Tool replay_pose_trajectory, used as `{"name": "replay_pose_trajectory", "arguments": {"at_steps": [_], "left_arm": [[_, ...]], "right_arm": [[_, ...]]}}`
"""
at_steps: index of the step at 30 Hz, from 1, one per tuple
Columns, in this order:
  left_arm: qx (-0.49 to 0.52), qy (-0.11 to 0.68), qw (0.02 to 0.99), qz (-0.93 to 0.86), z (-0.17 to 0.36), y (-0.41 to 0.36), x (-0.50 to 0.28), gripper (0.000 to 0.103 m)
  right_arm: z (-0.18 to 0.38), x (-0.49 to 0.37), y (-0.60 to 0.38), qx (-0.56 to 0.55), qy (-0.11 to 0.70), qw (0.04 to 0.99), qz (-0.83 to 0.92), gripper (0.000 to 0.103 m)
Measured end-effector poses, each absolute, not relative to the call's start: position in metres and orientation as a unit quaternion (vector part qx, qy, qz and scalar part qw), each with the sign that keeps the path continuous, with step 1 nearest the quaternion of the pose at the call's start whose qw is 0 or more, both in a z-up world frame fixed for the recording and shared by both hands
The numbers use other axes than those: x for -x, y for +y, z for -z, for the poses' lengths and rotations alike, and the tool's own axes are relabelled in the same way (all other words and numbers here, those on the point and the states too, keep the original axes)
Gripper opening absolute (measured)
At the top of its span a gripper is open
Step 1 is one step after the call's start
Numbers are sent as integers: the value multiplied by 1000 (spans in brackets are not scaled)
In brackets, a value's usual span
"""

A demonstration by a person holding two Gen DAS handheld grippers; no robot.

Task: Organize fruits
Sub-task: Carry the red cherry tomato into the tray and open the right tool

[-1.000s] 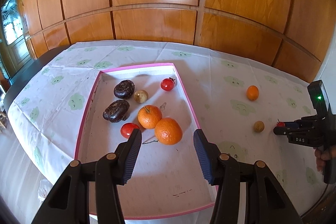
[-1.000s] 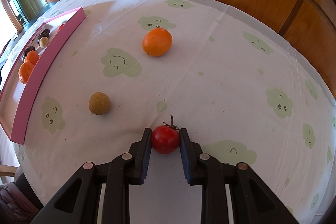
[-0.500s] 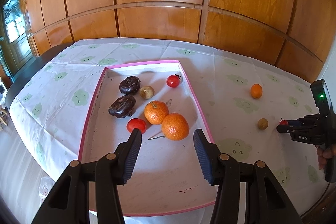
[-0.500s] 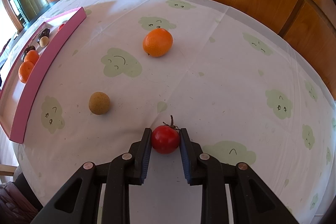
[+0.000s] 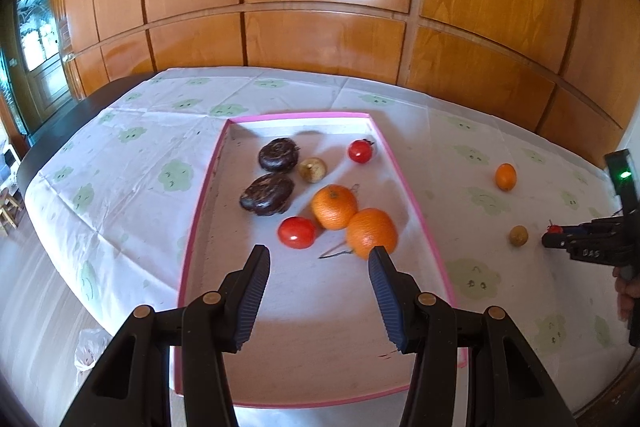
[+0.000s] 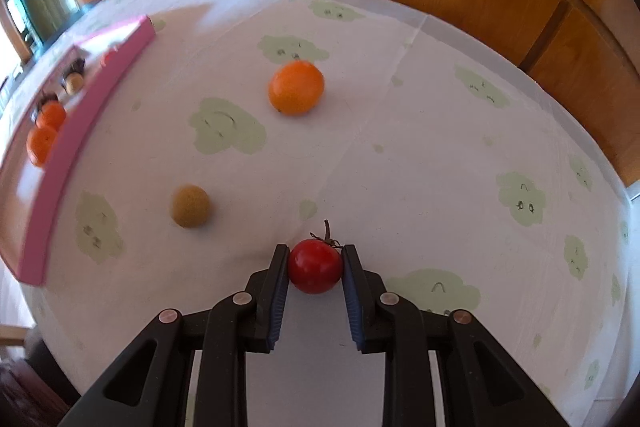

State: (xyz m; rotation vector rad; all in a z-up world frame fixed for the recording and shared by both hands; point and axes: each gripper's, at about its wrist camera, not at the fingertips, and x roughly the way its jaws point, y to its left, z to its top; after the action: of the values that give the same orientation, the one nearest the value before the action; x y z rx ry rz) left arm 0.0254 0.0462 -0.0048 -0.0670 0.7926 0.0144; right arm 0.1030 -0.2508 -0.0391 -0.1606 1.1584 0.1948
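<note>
Pinching a tomato (image 6: 315,266) in the right gripper (image 6: 315,269)
Squeezing harder could split it; left gripper (image 5: 318,277) hangs empty, half-spread, over the pink tray (image 5: 416,201)

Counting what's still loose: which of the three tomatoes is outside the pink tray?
The tomato clamped in the right gripper, over the tablecloth. The other two tomatoes lie inside the tray.

The only legible lettering is "DAS", printed on the right gripper (image 5: 554,240) body.
</note>
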Motion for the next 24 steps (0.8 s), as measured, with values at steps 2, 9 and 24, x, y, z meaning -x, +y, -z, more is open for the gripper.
{"name": "replay_pose_trajectory", "arguments": {"at_steps": [2, 9, 24], "left_arm": [[37, 386, 922, -14, 7, 53, -25, 52], [56, 390, 918, -35, 14, 74, -24, 52], [59, 392, 917, -38, 17, 83, -22, 52]], "right_arm": [[29, -101, -237, 68, 534, 836, -109, 26], [-9, -104, -163, 53, 491, 846, -200, 26], [-3, -147, -56, 57, 486, 836, -248, 26]]}}
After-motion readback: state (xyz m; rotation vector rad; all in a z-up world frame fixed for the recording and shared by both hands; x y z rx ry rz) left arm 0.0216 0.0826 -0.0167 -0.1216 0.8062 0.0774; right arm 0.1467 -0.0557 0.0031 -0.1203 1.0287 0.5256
